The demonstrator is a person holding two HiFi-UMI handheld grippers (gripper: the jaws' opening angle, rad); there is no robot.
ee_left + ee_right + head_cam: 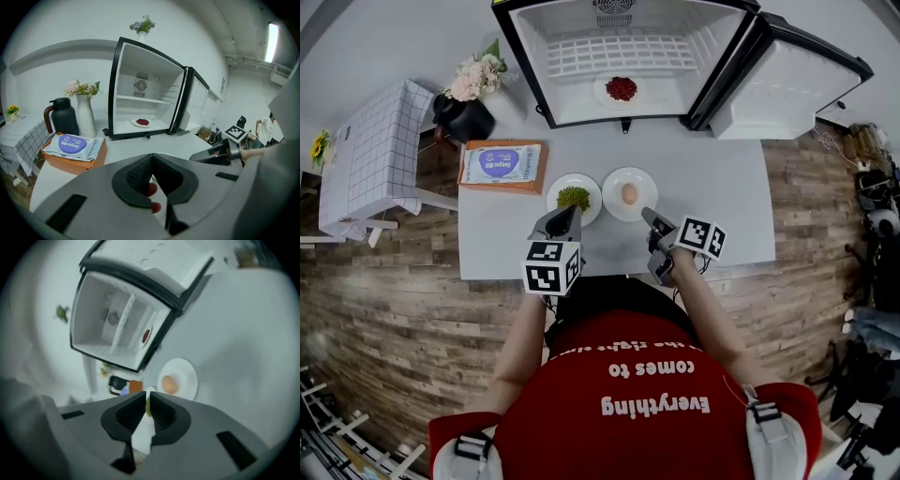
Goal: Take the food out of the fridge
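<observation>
The small fridge (pixel 623 56) stands open at the table's far edge, and a plate of red food (pixel 621 89) lies on its floor, also in the left gripper view as the red food plate (pixel 142 123). On the white table (pixel 722 187) sit a plate of green food (pixel 574 197) and a plate with an egg (pixel 629 193). My left gripper (pixel 569 214) hovers just short of the green plate, its tips (pixel 152 157) together and empty. My right gripper (pixel 646 215) is raised near the egg plate (pixel 178 376), jaws (pixel 146 394) a narrow slit apart with nothing between them.
An orange box with a wipes pack (pixel 502 164) lies at the table's left. Behind it stand a black jug (pixel 464 120) and a vase of flowers (pixel 478 77). The fridge door (pixel 787 80) swings out to the right. A checked-cloth side table (pixel 370 155) stands left.
</observation>
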